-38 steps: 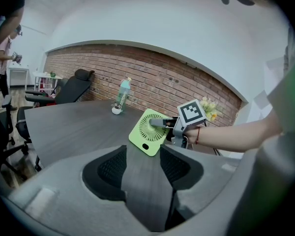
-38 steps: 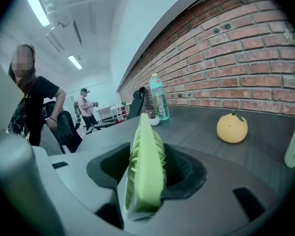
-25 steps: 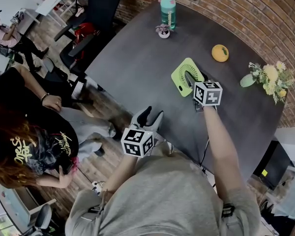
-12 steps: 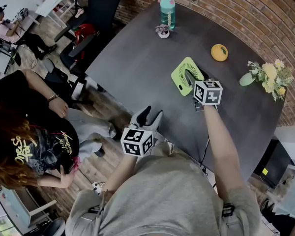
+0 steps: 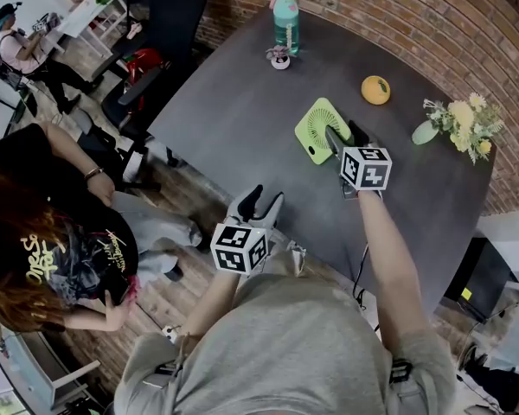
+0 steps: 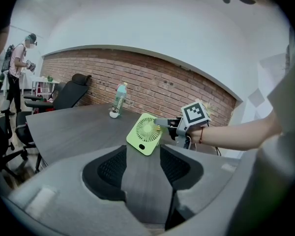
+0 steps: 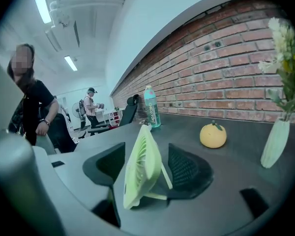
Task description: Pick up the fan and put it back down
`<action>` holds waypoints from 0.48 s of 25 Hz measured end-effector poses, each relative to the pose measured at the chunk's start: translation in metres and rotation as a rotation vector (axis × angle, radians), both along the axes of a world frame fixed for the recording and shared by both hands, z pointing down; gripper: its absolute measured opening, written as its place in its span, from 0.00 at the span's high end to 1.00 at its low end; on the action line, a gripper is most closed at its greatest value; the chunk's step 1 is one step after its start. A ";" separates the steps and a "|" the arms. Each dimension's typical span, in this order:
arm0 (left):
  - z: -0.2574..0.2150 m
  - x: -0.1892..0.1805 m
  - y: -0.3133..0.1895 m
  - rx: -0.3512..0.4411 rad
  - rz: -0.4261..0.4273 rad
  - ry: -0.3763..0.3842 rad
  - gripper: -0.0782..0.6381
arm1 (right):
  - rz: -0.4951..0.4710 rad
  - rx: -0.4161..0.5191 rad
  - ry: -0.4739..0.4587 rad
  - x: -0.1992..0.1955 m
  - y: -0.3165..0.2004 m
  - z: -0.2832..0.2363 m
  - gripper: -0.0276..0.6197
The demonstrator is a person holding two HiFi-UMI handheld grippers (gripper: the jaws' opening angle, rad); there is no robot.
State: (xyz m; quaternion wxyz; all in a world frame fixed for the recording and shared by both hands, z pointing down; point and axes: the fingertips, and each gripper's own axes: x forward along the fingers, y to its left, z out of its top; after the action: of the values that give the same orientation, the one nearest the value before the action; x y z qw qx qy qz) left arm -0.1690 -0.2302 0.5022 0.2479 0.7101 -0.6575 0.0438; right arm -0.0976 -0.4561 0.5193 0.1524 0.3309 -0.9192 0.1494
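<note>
The light green fan (image 5: 318, 128) stands tilted on its wire stand on the dark table (image 5: 233, 102), also visible as the fan (image 6: 145, 133) in the left gripper view. My right gripper (image 5: 344, 136) straddles the fan (image 7: 140, 173). Its jaws have just been opening and stand clear of the fan on both sides, so the right gripper (image 7: 145, 170) is open. My left gripper (image 5: 261, 204) hovers at the table's near edge, and the left gripper (image 6: 143, 166) is open with nothing between its pads.
A teal bottle (image 5: 285, 22) and a small ornament (image 5: 279, 57) stand at the far edge. An orange (image 5: 375, 89) and a vase of flowers (image 5: 454, 124) sit to the right by the brick wall. A seated person (image 5: 43, 249) and office chairs (image 5: 169, 15) are at left.
The right gripper's jaws have spread wider around the fan and the gripper has drawn back a little from it. The fan stays standing on the table. The left gripper has kept still.
</note>
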 end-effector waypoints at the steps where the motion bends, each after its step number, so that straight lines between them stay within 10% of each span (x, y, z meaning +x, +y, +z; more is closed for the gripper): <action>1: -0.001 0.001 0.002 0.002 0.003 -0.001 0.61 | 0.002 0.004 -0.003 0.003 0.004 -0.003 0.55; 12: -0.012 0.017 0.029 0.036 0.026 -0.019 0.61 | 0.024 0.045 -0.034 0.036 0.064 -0.026 0.55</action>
State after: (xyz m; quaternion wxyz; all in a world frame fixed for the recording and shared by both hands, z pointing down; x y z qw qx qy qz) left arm -0.1516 -0.2016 0.4903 0.2282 0.7225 -0.6513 0.0418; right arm -0.0617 -0.3920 0.4930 0.1274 0.3425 -0.9209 0.1359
